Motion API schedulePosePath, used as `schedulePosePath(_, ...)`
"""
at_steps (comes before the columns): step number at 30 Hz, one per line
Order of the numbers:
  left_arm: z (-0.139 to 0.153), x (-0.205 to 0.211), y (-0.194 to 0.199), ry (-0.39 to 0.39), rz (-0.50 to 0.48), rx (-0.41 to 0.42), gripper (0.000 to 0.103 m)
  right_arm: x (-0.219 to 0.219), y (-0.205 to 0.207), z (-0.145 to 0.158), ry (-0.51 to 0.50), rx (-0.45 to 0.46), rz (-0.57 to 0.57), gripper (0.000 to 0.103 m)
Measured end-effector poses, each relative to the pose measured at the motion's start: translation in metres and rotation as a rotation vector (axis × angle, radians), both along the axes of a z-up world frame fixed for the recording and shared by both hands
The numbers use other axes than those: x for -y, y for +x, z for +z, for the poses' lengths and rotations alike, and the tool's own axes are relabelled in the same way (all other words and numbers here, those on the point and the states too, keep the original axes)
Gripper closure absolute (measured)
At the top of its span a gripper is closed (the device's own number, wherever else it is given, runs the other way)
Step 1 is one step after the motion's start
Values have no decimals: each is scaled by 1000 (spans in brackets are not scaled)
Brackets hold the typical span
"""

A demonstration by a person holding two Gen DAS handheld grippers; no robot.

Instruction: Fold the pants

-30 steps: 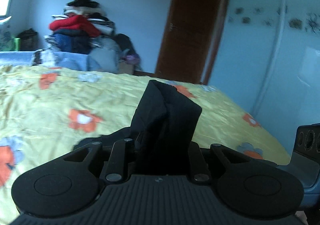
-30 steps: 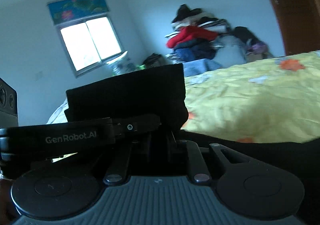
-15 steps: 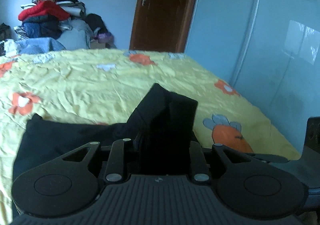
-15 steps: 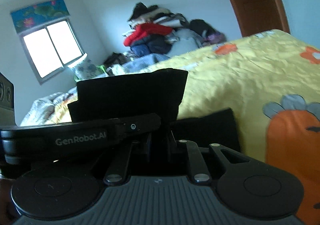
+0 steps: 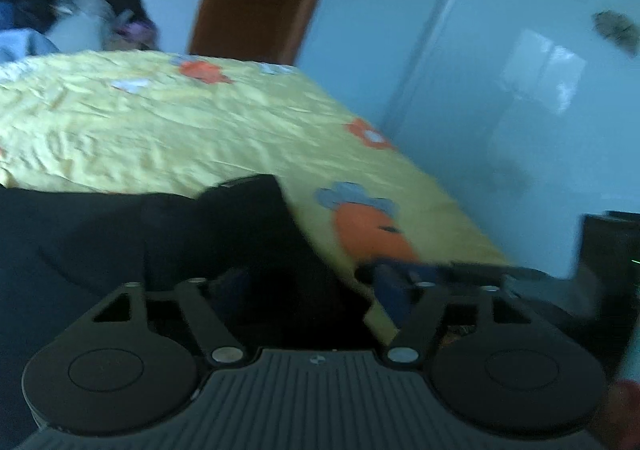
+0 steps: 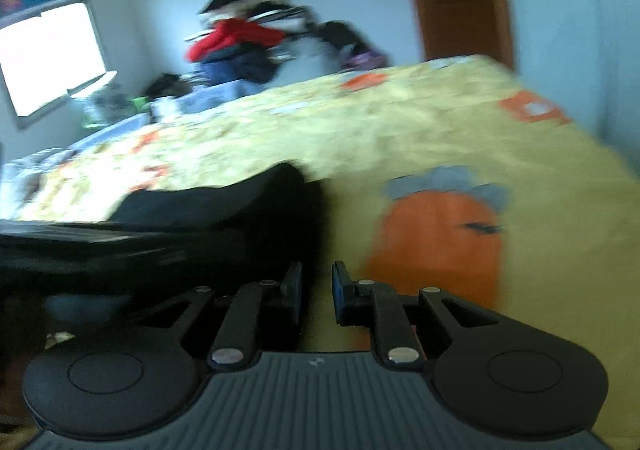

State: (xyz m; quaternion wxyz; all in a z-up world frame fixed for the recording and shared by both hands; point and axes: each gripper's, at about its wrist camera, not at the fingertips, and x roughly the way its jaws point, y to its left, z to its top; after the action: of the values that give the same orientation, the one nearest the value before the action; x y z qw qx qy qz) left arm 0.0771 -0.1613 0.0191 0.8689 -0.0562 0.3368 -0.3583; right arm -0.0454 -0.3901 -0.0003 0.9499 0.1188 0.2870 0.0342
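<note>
**As the left jaws spread, the pants lie on the bed: soft, light, limp**

While the pants point(image 5: 120, 242) are black and badly blurred, they read as thin cloth slumped in rounded folds on the yellow bedsheet point(image 5: 160, 130), spreading from 12 round to 9 o'clock of the left gripper point(image 5: 308, 278).

Handling, judged: light, fully limp, no stiffness, so any unsupported part will sag. Not fragile, and the matte weave is unlikely to slip from the pads. Best hold: a doubled edge or corner, waistband or hem, one gripper at each end to keep the fold line straight.

Left gripper: its jaws have just been opening and now stand wide. Cloth lies between them, but neither pad presses on it.

Right gripper point(image 6: 317, 282): fingers nearly together, with a narrow gap. The pants point(image 6: 224, 210) come up to it from 10 to 12 o'clock. Blur hides whether a fold is pinched, so I cannot tell.

Surroundings: the sheet's carrot print point(image 6: 436, 234) is at 1 o'clock of the right gripper. A clothes pile point(image 6: 240, 42) sits at 11 o'clock, beyond the bed.
</note>
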Motion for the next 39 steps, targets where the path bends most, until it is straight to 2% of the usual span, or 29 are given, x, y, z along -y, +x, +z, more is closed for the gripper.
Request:
schedulePosePath(2,10,-15,-2,-35,16,5,24,14,-3,6,43,29,-56,87)
schedulePosePath(4,19,-36,3,-16,135,30,18,26,0,9,155,57,-52,86)
schedulePosePath(6,24,-55,13,37,271,62,14,31,10,9,261,66,-7,69)
schedulePosePath(7,25,-64,19,75,339,85,13,29,16,8,290,64,18,44)
schedulePosePath(8,25,-73,26,129,408,108,13,26,22,7,305,63,39,23)
schedulePosePath(10,22,-83,40,222,488,118,12,18,37,5,296,67,77,22)
schedulePosePath(12,14,-92,53,288,522,112,12,10,52,4,286,47,97,22)
schedulePosePath(16,-3,-97,64,356,542,92,12,1,78,0,316,32,149,24)
schedulePosePath(18,-11,-95,65,377,532,86,12,-5,89,-3,277,12,157,41)
schedulePosePath(19,-14,-92,65,385,521,90,12,-8,92,-4,240,-2,156,64)
schedulePosePath(20,-16,-90,65,394,512,96,12,-13,93,-4,195,-12,156,80)
schedulePosePath(23,-18,-85,60,415,488,132,11,-17,87,1,77,-7,124,94)
schedulePosePath(26,-23,-82,62,445,472,139,8,-14,81,2,-57,-21,44,96)
schedulePosePath(27,-24,-82,63,447,470,132,9,-9,80,0,-23,-28,48,96)
schedulePosePath(29,-19,-84,60,431,478,152,9,-3,70,5,43,27,41,96)
schedulePosePath(32,-12,-81,58,427,478,188,8,-21,59,22,23,111,134,95)
schedulePosePath(35,-23,-75,67,487,441,158,7,-50,70,20,-13,74,281,95)
schedulePosePath(37,-31,-79,70,484,447,136,5,-66,84,7,-93,5,286,95)
schedulePosePath(38,-30,-84,70,462,462,122,6,-65,87,2,-81,14,274,95)
schedulePosePath(39,-27,-89,67,439,475,115,9,-58,88,0,-24,15,253,95)
